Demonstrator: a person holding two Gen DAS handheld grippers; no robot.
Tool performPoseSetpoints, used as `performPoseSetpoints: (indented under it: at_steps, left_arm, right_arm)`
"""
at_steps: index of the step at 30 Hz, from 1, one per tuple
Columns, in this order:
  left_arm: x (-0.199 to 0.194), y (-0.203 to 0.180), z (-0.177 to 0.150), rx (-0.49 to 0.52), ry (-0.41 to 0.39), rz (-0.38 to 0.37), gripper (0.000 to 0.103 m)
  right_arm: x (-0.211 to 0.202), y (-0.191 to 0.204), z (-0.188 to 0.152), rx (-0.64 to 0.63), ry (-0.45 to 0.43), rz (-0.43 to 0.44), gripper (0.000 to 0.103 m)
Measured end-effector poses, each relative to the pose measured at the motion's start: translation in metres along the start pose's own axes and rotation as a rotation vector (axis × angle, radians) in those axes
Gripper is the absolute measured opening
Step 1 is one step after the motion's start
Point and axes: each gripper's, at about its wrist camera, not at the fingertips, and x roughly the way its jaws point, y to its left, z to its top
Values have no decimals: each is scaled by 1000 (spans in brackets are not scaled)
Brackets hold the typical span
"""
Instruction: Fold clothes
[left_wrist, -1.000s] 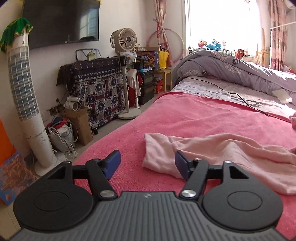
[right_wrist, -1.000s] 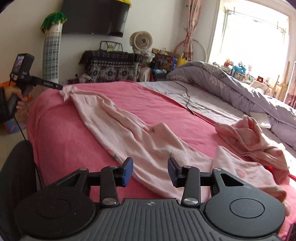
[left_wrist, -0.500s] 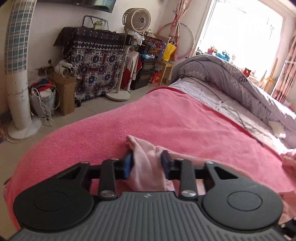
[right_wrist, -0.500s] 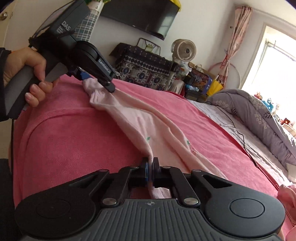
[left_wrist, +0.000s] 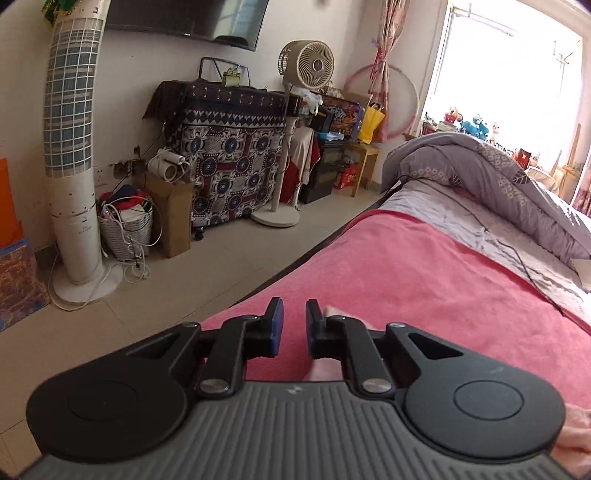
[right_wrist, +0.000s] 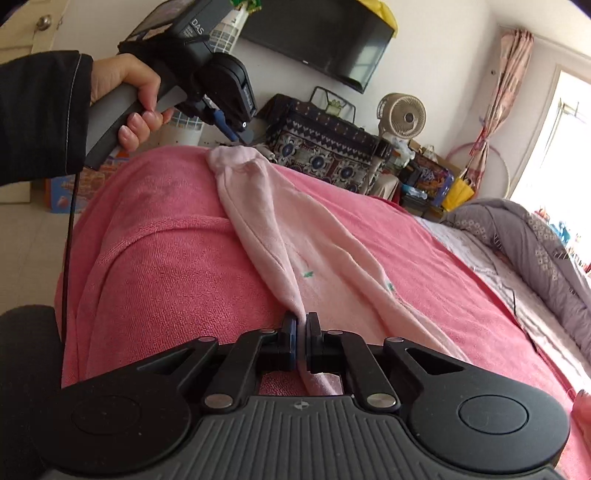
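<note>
Across the pink-blanketed bed (right_wrist: 155, 266) lies the pale pink garment (right_wrist: 295, 236). It looks light, limp, stretchy. My right hand-held gripper (right_wrist: 301, 332) pinches one bunched edge; my left hand-held gripper (left_wrist: 294, 325) gapes, released. I'd grip hems, not loose middle.

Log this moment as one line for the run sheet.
task: fold clothes | left gripper: open, above garment end | right gripper: shut on pink garment | garment on pink blanket
</note>
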Motion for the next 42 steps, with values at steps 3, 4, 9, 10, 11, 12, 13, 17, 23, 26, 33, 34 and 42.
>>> performPoseSetpoints:
  at_steps: [3, 4, 9, 10, 11, 12, 13, 17, 23, 26, 33, 34, 42]
  left_arm:
    - [-12, 5, -5, 5, -5, -22, 14]
    - [-17, 1, -4, 14, -12, -45, 14]
    - [-36, -55, -11, 161, -27, -233, 17]
    - [-36, -70, -16, 193, -13, -276, 19]
    - [-34, -84, -22, 225, 4, -311, 20]
    - [-30, -96, -30, 260, 27, -331, 21]
    - [-26, -107, -38, 295, 50, -342, 24]
    - [-9, -114, -70, 417, 72, -259, 31]
    - [-49, -130, -79, 455, -13, -291, 25]
    - [-77, -149, -84, 463, -63, -380, 33]
    - [-88, -226, -158, 690, 11, -510, 40]
    - [-89, -226, -168, 699, -20, -498, 40]
    - [-91, -214, -177, 649, -49, -528, 39]
  right_arm:
    - [-5, 9, 0, -42, -27, 13, 11]
    - [-6, 12, 0, -47, -34, 16, 11]
    - [-10, 22, 4, -54, -68, 45, 20]
    - [-13, 21, 5, -49, -79, 65, 24]
    - [-17, 18, 6, -36, -92, 109, 28]
    - [-23, 14, 6, -14, -106, 175, 33]
    - [-31, 9, 6, 7, -120, 233, 50]
    - [-66, -22, -7, 90, -165, 218, 73]
    - [-82, -131, -39, 427, -33, -40, 72]
    - [-62, -171, -47, 479, 47, -98, 72]
    - [-11, -170, -46, 396, 191, 46, 51]
    - [-1, -165, -44, 380, 215, 62, 51]
    - [38, -172, -41, 529, 247, 68, 15]
